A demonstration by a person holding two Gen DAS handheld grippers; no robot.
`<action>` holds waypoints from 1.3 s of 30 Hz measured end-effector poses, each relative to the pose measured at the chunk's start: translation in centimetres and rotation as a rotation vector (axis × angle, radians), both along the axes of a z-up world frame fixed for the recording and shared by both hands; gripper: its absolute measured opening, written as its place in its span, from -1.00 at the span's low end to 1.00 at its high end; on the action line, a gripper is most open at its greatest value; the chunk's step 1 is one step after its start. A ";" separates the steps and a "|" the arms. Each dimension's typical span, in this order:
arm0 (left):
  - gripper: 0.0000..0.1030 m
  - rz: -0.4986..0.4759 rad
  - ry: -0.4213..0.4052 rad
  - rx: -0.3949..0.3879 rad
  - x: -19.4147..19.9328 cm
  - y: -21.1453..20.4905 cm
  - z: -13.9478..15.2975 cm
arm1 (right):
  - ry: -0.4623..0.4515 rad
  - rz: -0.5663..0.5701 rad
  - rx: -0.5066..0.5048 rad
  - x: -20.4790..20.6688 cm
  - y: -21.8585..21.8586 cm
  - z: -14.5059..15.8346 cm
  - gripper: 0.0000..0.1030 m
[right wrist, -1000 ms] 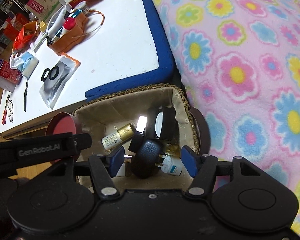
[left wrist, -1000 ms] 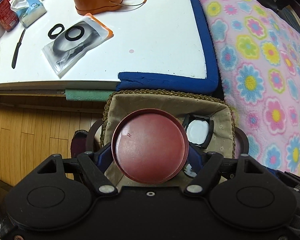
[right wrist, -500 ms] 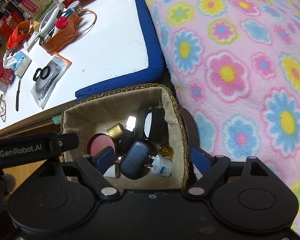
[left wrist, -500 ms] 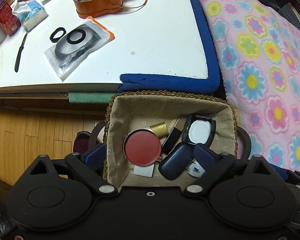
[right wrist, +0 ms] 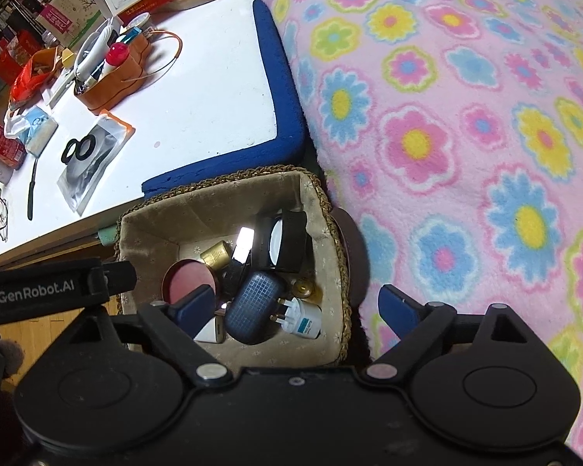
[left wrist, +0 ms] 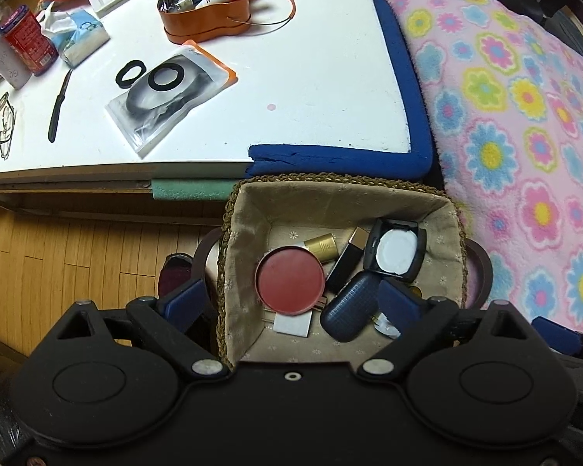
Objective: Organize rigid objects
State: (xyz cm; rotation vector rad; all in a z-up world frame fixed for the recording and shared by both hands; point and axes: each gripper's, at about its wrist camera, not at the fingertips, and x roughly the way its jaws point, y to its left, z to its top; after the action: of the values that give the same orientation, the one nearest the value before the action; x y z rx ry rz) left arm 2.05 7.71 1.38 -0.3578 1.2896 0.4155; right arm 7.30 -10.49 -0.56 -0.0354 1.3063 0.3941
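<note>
Both tongs hover over the lined basket [left wrist: 248,209], pointing steeply down. The left tongs [left wrist: 291,303] stand released, nothing between them; the red round tin [left wrist: 290,280] lies flat in the basket below. The right tongs [right wrist: 295,306] have just been opening and grasp nothing; the navy case [right wrist: 252,306] rests beside a white plug adapter [right wrist: 303,320]. The basket sits on the floor against the worktop [left wrist: 311,77], presumably as the collecting bin. Deposit appears complete.

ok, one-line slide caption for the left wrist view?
Open left gripper above the fabric-lined woven basket, where the round red tin and navy textured case lie.
</note>
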 end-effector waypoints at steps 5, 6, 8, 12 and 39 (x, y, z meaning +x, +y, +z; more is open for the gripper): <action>0.79 -0.011 -0.032 0.012 -1.4 -1.2 0.9 | -0.031 0.002 -0.008 -1.6 -1.1 1.2 0.96; 0.79 -0.019 -0.036 0.025 -1.6 -1.5 1.1 | -0.032 0.004 -0.015 -1.9 -1.4 1.4 1.00; 0.79 -0.036 -0.048 0.051 -2.2 -2.4 1.5 | -0.045 0.013 -0.022 -2.6 -2.0 1.9 1.00; 0.82 -0.067 -0.051 0.034 -3.0 -3.6 1.6 | -0.046 0.021 -0.071 -3.9 -3.0 2.7 1.00; 0.80 -0.091 -0.014 0.029 -4.5 -5.4 0.1 | -0.008 -0.045 -0.189 -6.1 -5.2 0.0 1.00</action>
State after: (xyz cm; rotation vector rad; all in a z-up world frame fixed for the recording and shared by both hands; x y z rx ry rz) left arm -2.47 2.29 1.50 -0.2760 1.2803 0.3540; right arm 1.17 -15.66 -0.59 -0.1656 1.3302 0.2312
